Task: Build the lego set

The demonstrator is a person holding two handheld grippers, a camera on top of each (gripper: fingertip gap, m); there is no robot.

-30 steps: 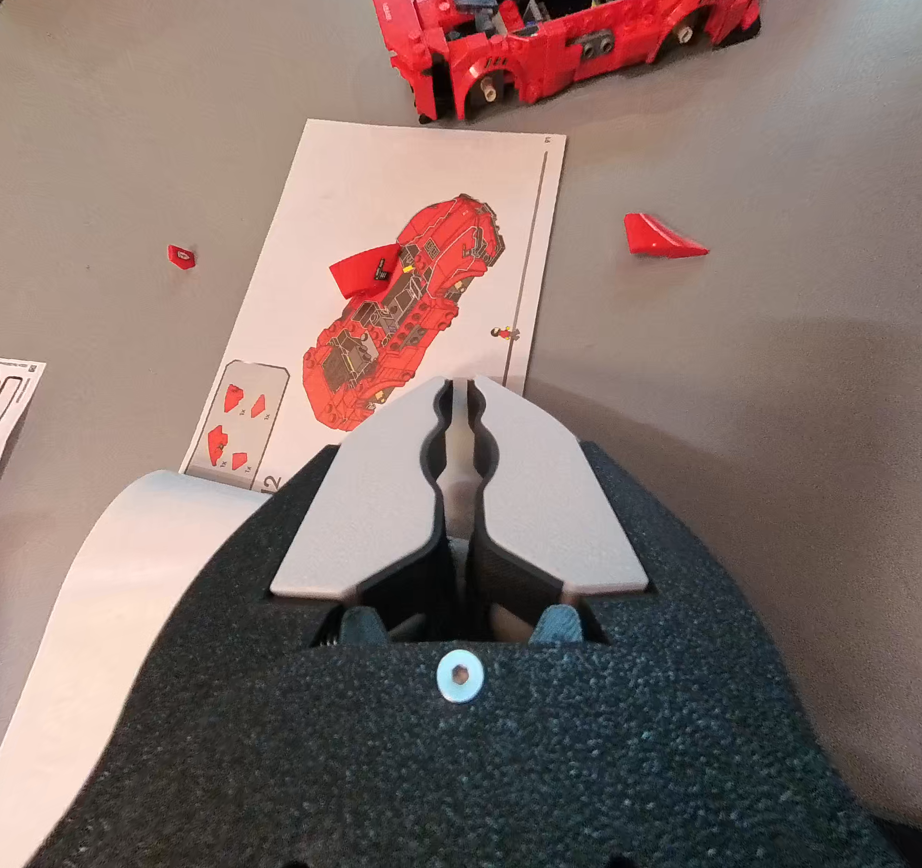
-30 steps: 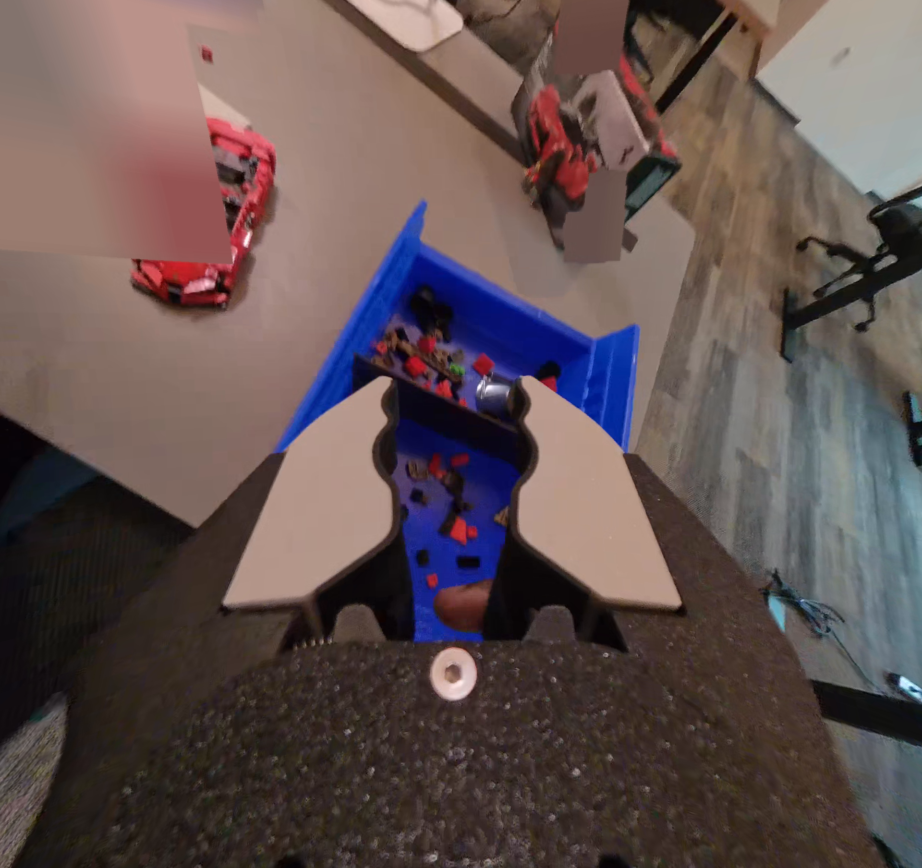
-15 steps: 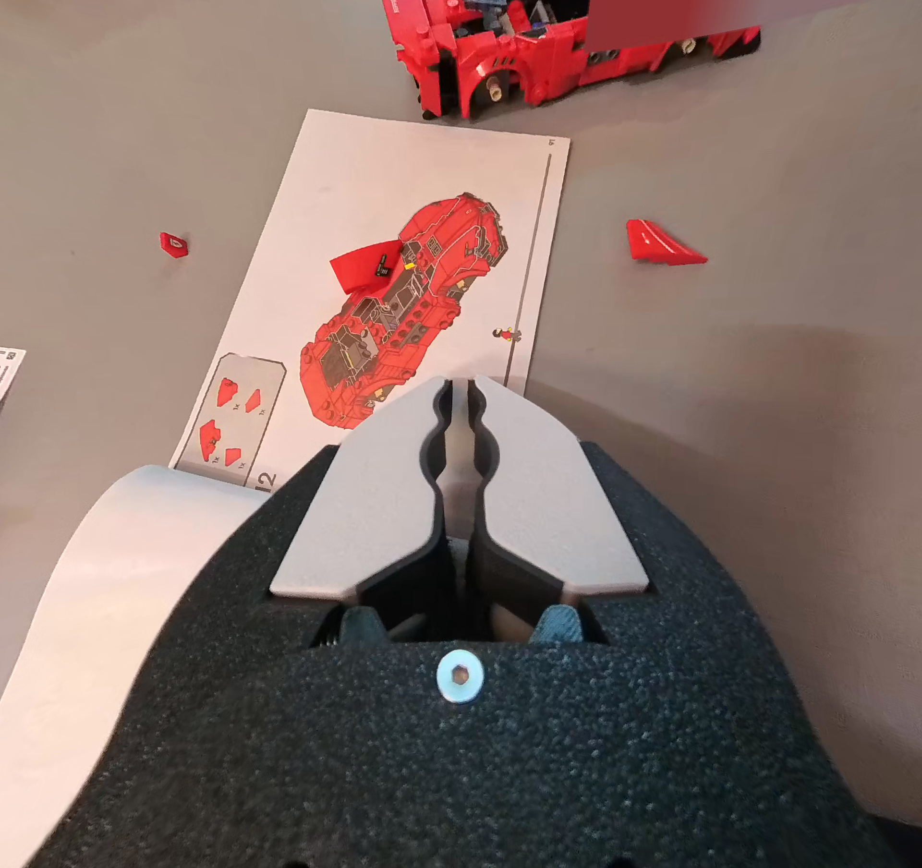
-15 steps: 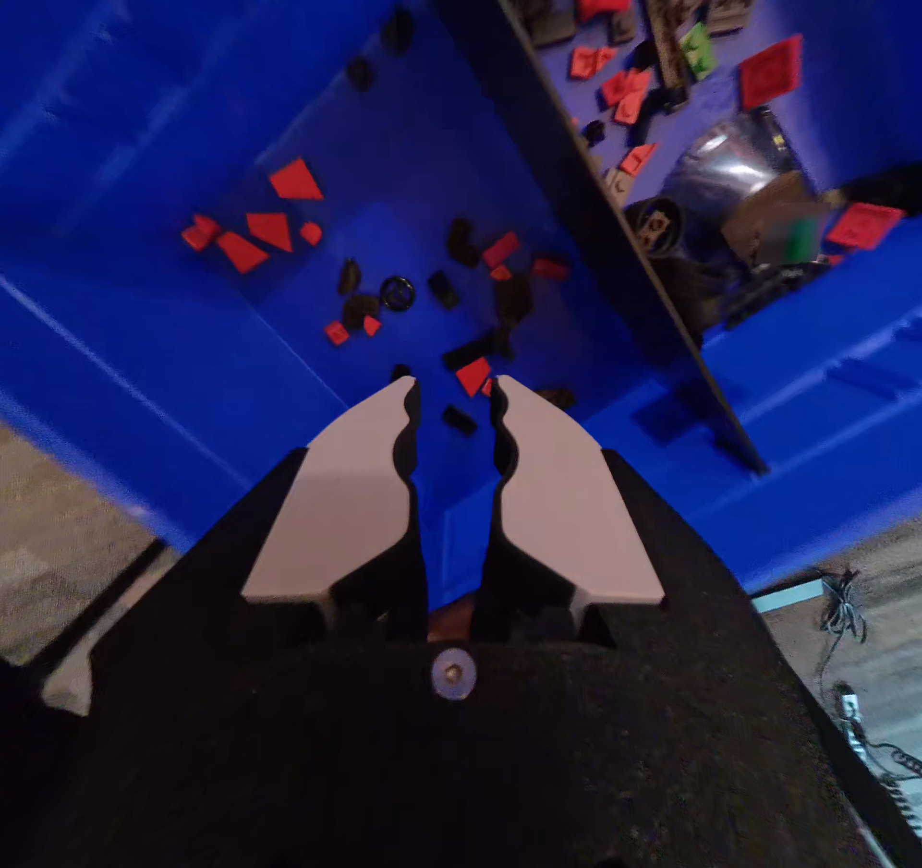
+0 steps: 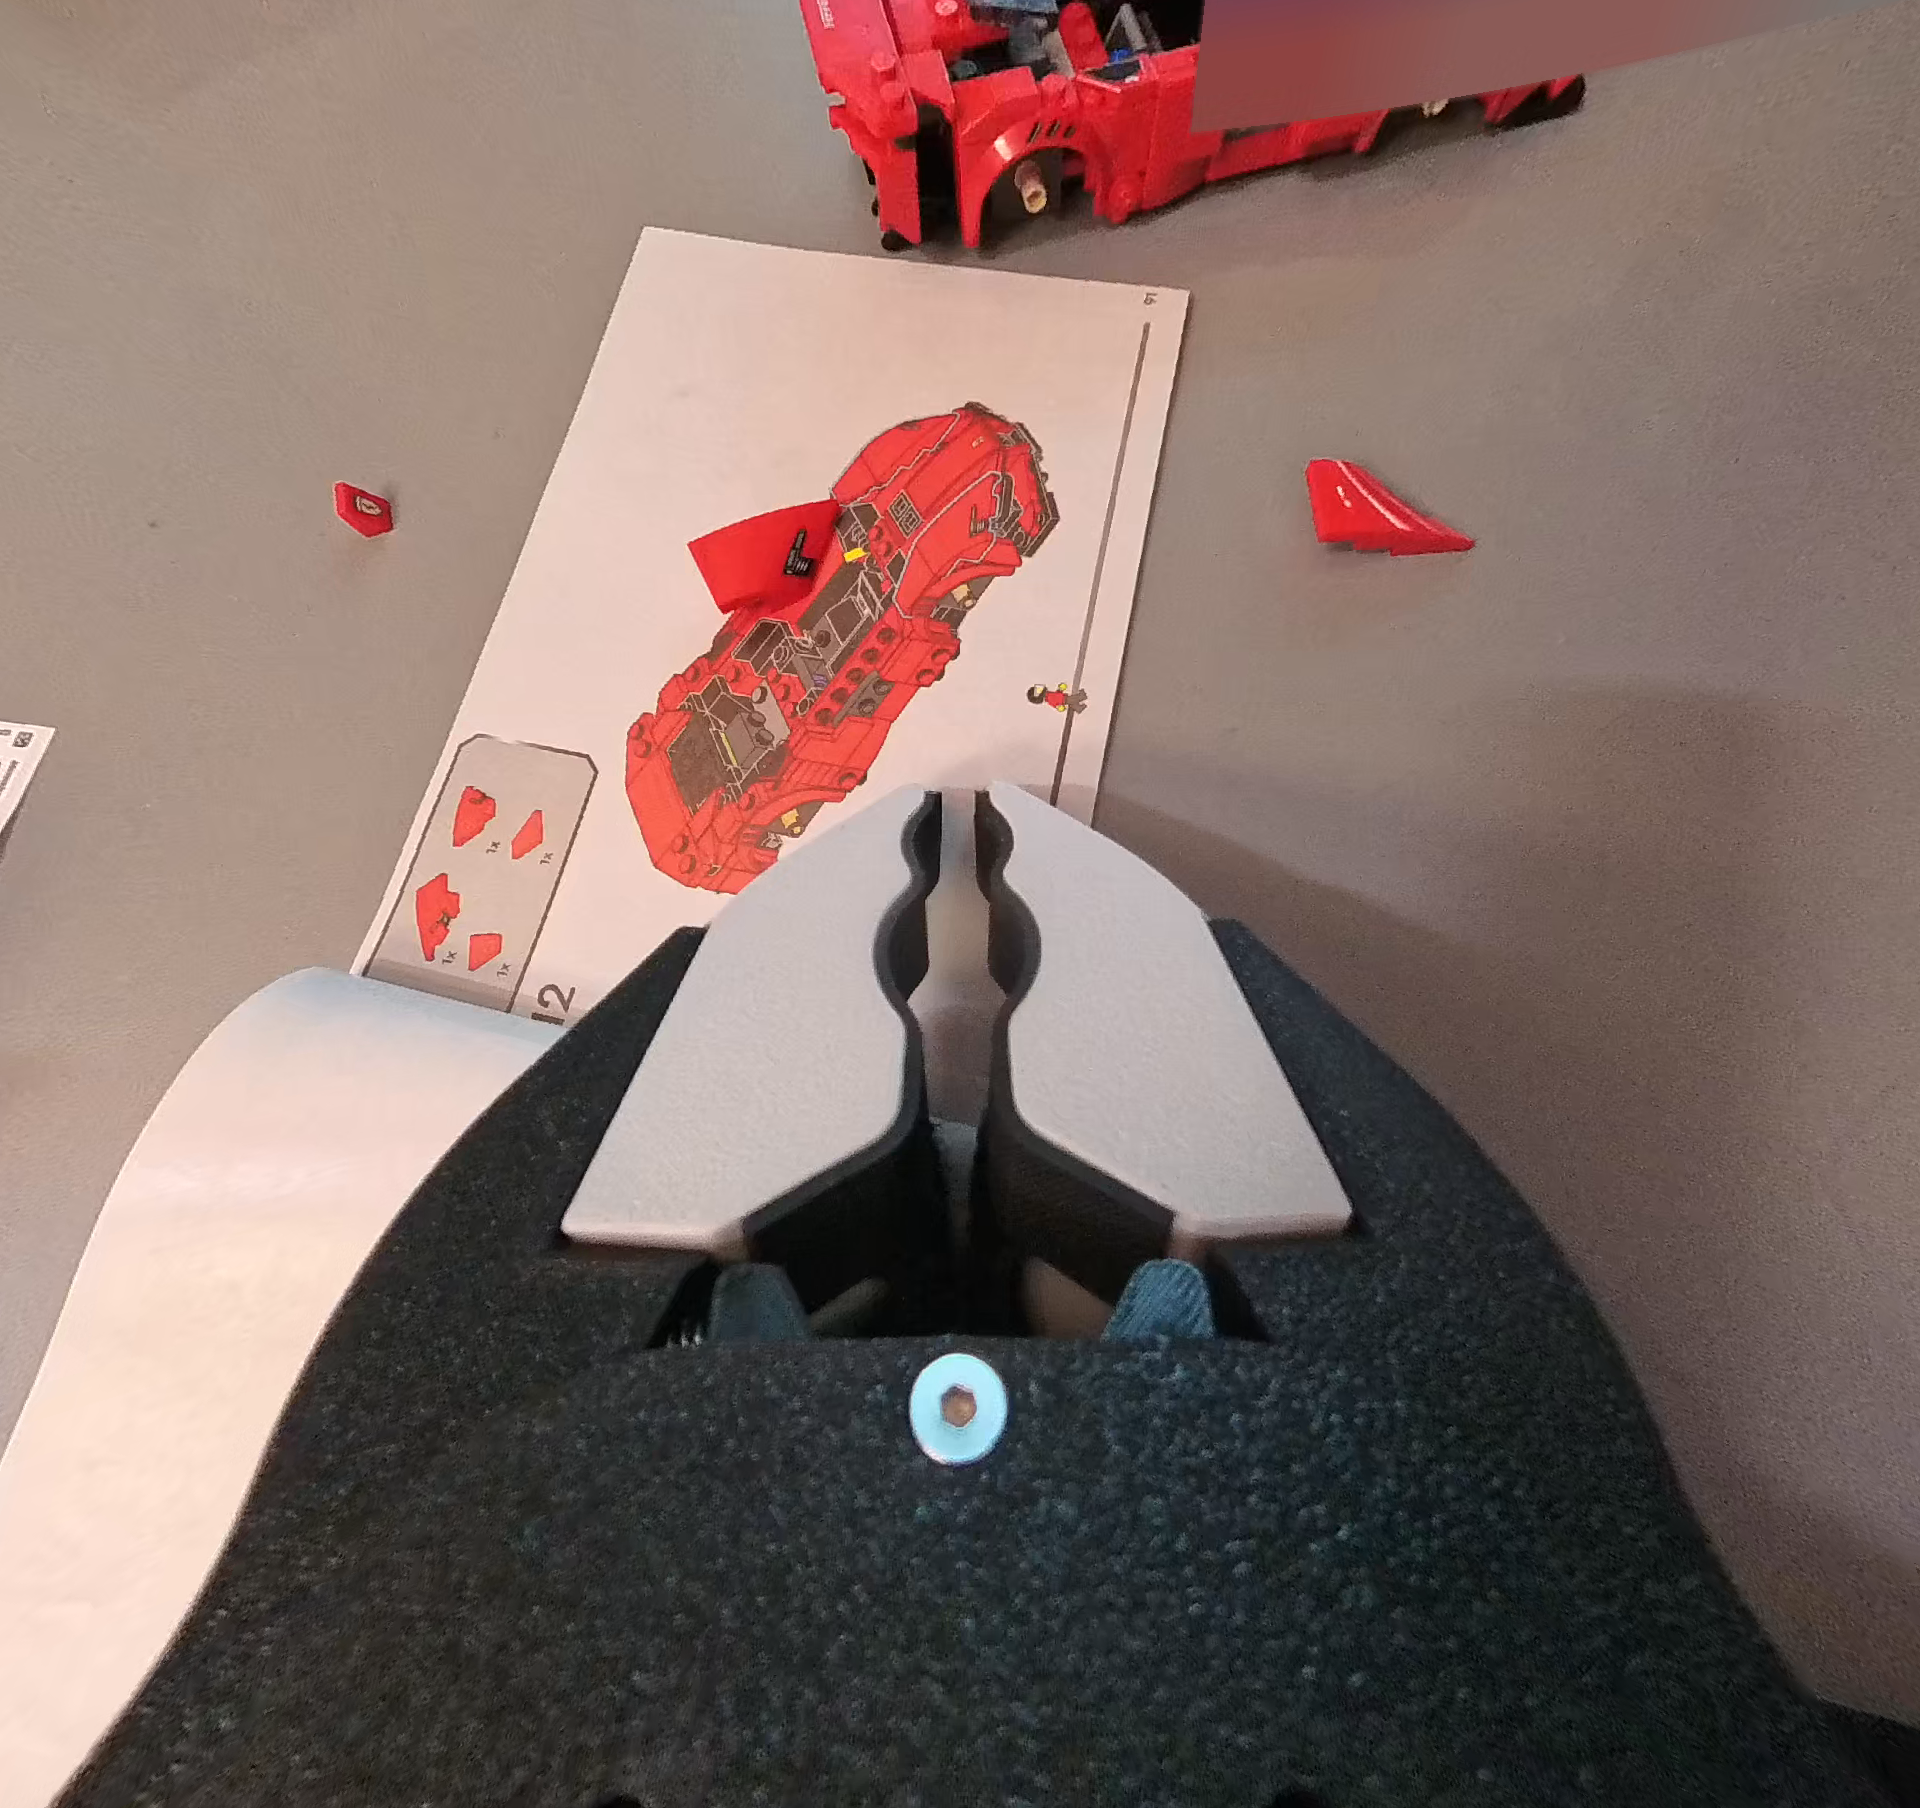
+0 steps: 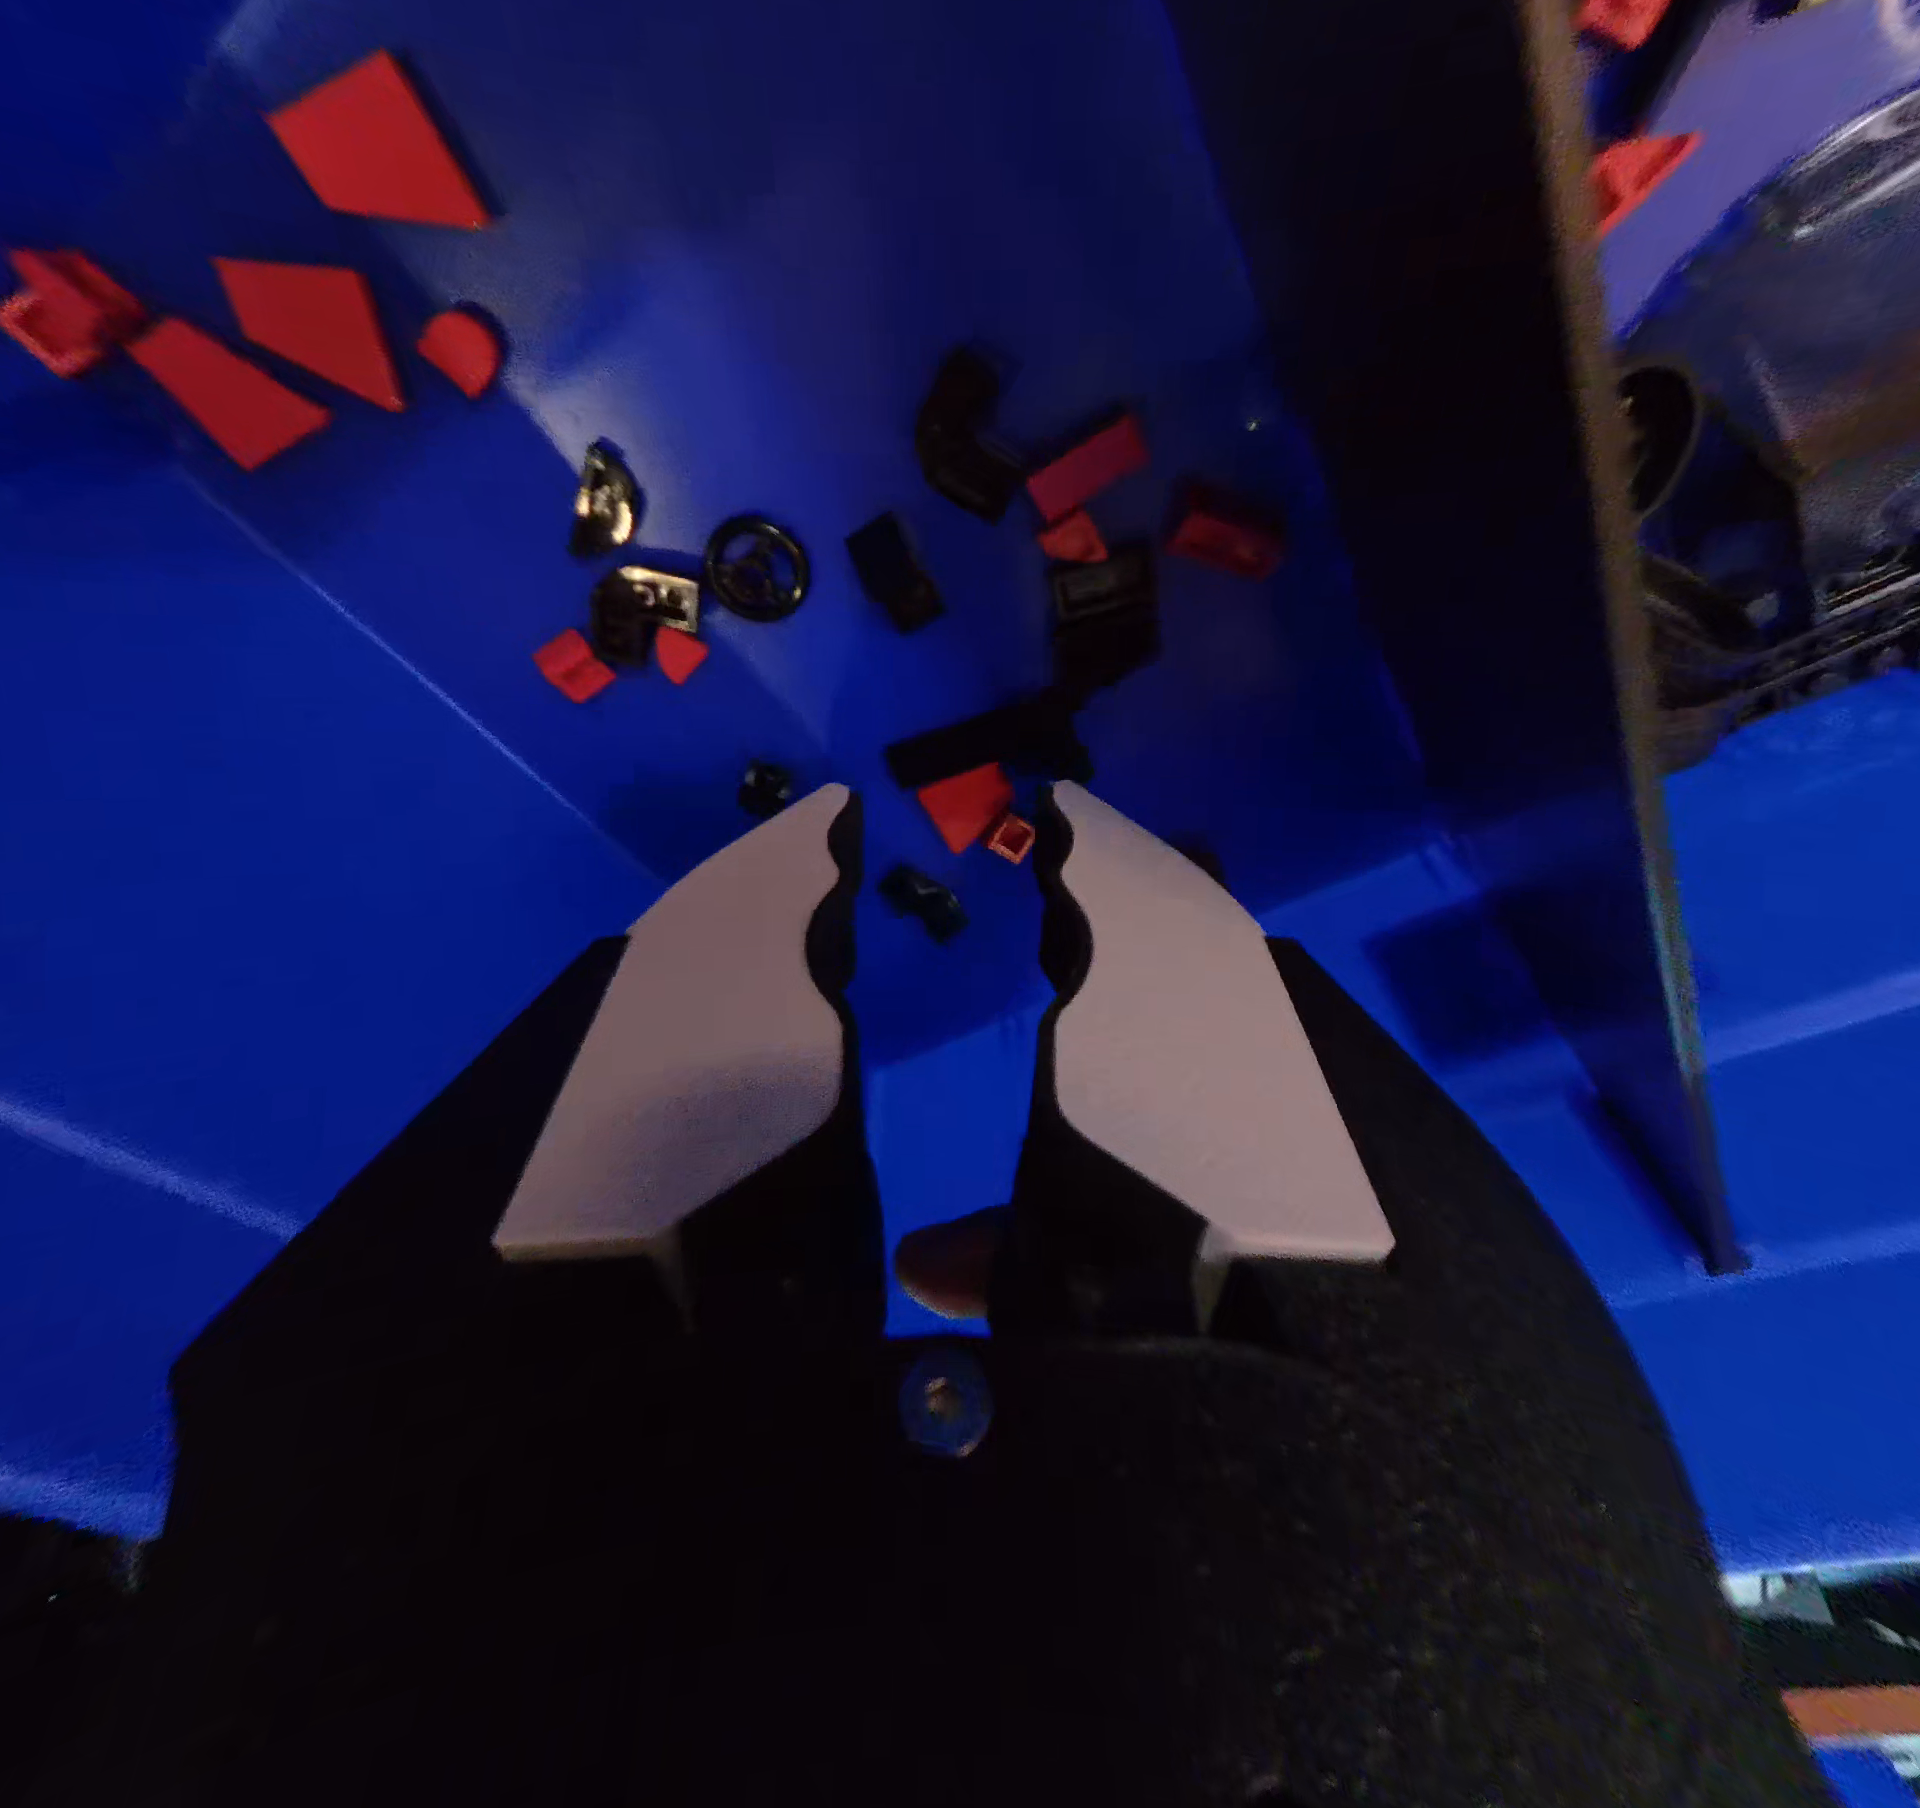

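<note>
— How is the left gripper [image 5: 958, 802] seen?

— It is shown nearly closed, only a thin slit left between the grey fingers, and nothing is held. It is poised above the near edge of the instruction sheet [image 5: 831, 470], which is laid flat on the grey surface [image 5: 1558, 823]. A red curved piece [image 5: 764, 553] is rested on the sheet's printed car. A red wedge piece [image 5: 1371, 511] is seen to the sheet's right, a small red tile [image 5: 364, 508] to its left, both apart from it. The partly built red car [image 5: 997, 85] is set beyond the sheet's far edge.

— And the right gripper [image 6: 948, 802]?

— It is pictured inside the blue bin [image 6: 312, 927], fingers parted by a moderate gap, nothing gripped. A small red brick [image 6: 1010, 839] and a red slope piece [image 6: 964, 804] are framed between the tips; contact cannot be told. A black steering wheel [image 6: 756, 569] and scattered red and black parts are strewn beyond. A dark divider [image 6: 1590, 511] is stood at right.
</note>
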